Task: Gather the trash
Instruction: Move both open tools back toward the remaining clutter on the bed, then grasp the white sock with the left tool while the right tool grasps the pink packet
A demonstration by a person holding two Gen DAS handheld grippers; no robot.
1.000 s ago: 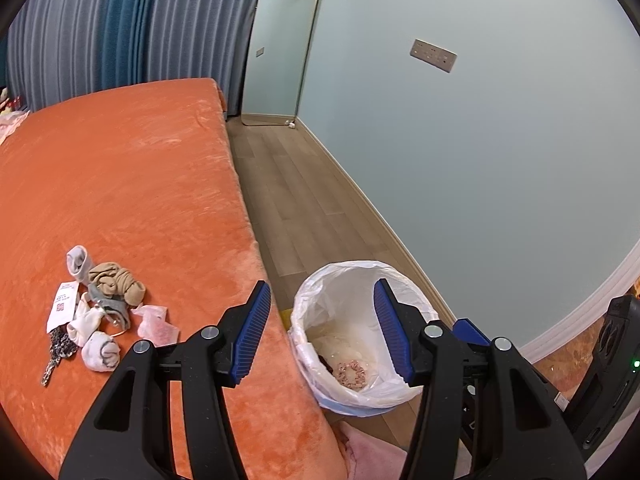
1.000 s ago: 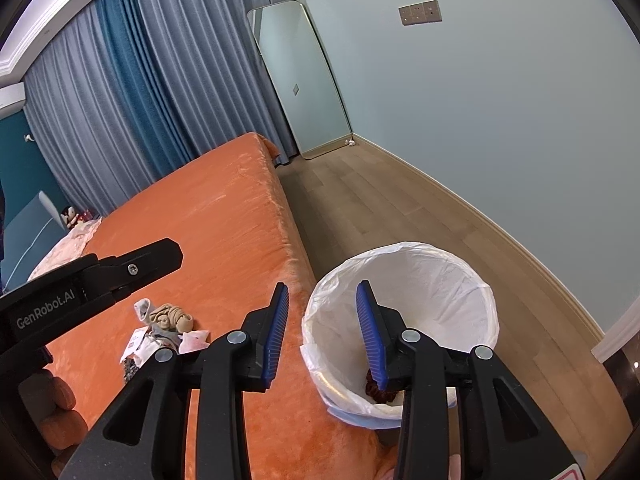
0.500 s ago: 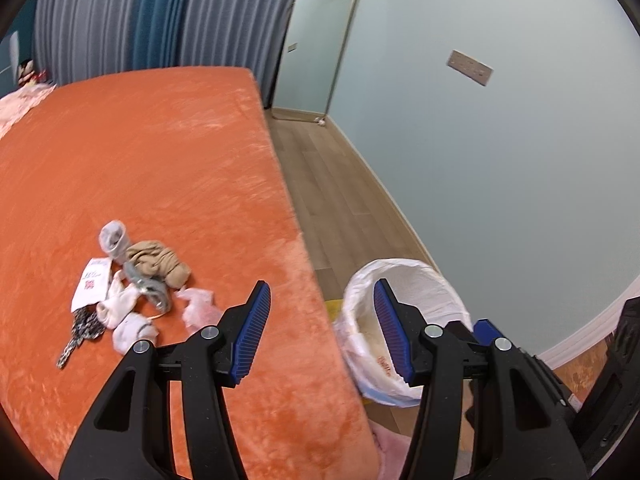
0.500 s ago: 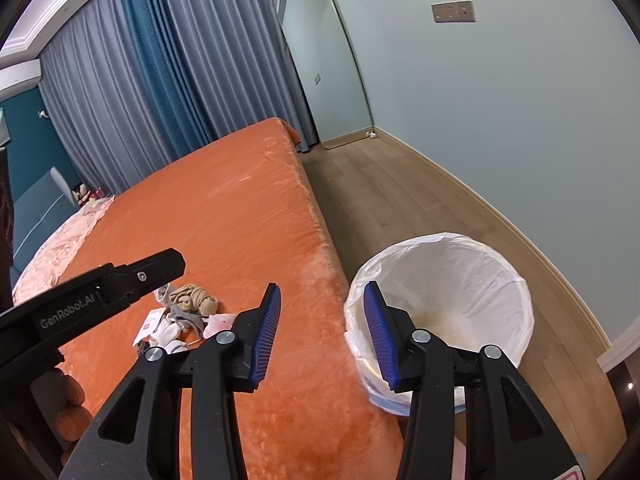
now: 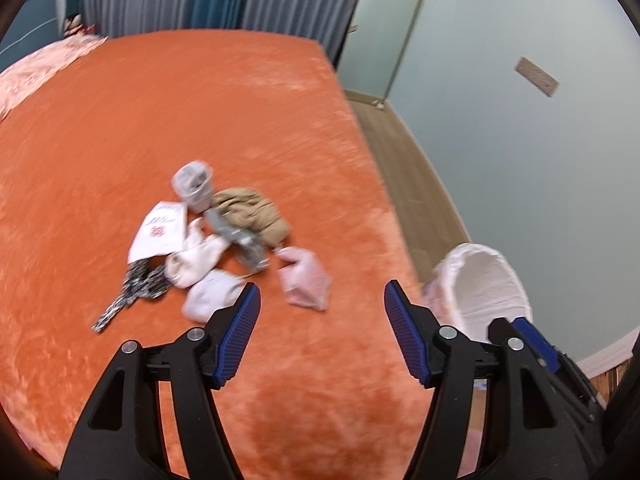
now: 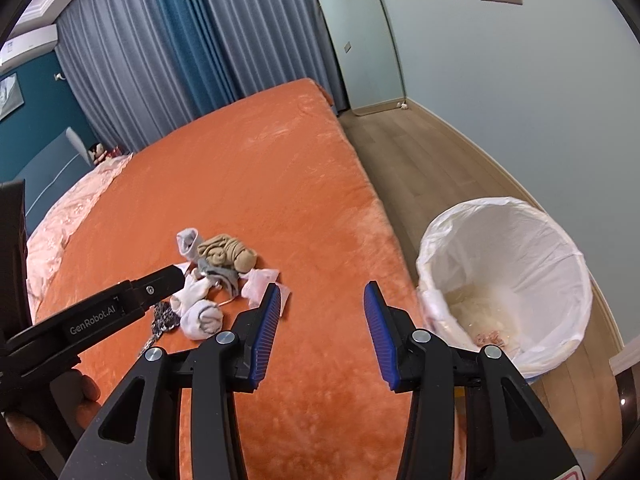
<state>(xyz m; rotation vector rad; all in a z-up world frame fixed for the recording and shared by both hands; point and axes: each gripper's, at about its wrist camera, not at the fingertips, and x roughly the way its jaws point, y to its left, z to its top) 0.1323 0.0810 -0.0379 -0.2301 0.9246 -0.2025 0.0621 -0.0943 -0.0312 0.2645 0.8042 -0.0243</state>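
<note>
A small heap of socks (image 6: 208, 276) and scraps lies on the bed (image 6: 256, 184), near its right edge. Just right of the heap sits a crumpled wrapper (image 5: 306, 282). The lined bin (image 6: 506, 280) stands on the floor (image 6: 416, 160) — beside the bed, to its right. Behind the bed hang curtains (image 6: 180, 48); a mirror (image 6: 358, 36) leans against the far wall — right of them.
</note>
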